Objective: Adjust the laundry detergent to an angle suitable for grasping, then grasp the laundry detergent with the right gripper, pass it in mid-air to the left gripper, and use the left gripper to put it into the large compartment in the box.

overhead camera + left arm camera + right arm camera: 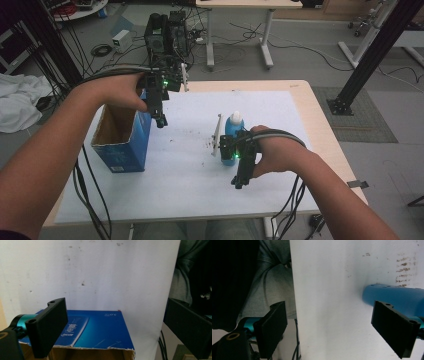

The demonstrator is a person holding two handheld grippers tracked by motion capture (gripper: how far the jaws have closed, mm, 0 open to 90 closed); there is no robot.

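An open blue cardboard box stands at the left of the white mat. My left gripper hovers just right of the box's top, jaws wide open and empty. In the left gripper view the box lies below the open left gripper. A blue bottle with a white cap stands upright mid-mat. My right gripper is held just in front of it, open and empty. In the right gripper view the bottle sits behind the right-hand jaw of my gripper, outside the gap.
The mat covers a light wooden table. Small dark specks dot the mat near the bottle. Cables hang off the front-left edge. A computer tower stands on the floor beyond the table, and a black frame post rises at the right.
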